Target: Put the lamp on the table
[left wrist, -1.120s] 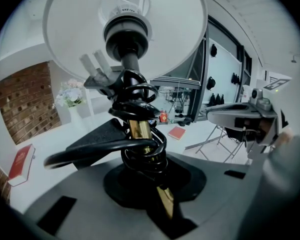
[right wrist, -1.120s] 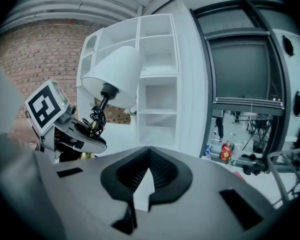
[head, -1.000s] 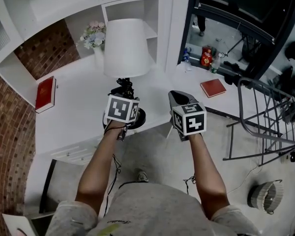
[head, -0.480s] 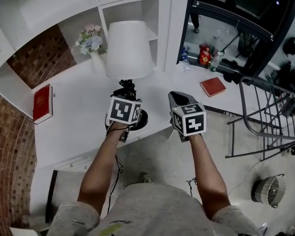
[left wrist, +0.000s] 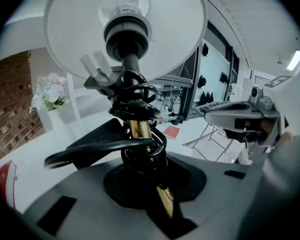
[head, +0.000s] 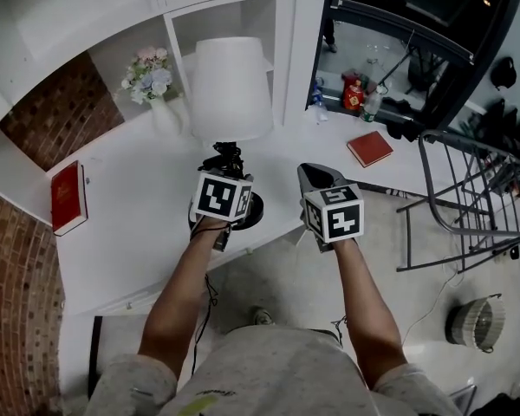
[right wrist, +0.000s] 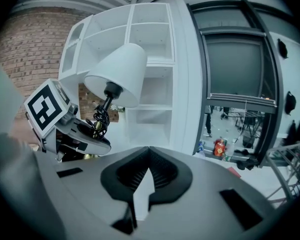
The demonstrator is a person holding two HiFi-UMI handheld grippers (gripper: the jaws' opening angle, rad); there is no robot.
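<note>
The lamp (head: pixel 230 89) has a white shade, a brass stem (left wrist: pixel 138 131) with black cord coiled round it, and a dark round base. It stands upright over the white table (head: pixel 130 224), near the front edge; I cannot tell whether the base touches. My left gripper (head: pixel 226 173) is shut on the stem just below the cord coil, and the stem fills its jaws (left wrist: pixel 140 151). My right gripper (head: pixel 317 177) hangs to the right of the lamp, off the table's edge, shut with nothing in it (right wrist: pixel 149 156). The right gripper view shows the lamp (right wrist: pixel 117 74) and the left gripper (right wrist: pixel 65 129) at its left.
A vase of flowers (head: pixel 152 81) stands behind the lamp on the left, under white shelves. One red book (head: pixel 68 198) lies at the table's left end and another (head: pixel 370 148) at the right. Bottles (head: pixel 355 94) line the window ledge. A metal rack (head: pixel 468 206) and a fan (head: pixel 477 323) stand on the right.
The lamp and both grippers have shifted a little to the right, away from the flower vase. The left grip on the stem is unchanged.
</note>
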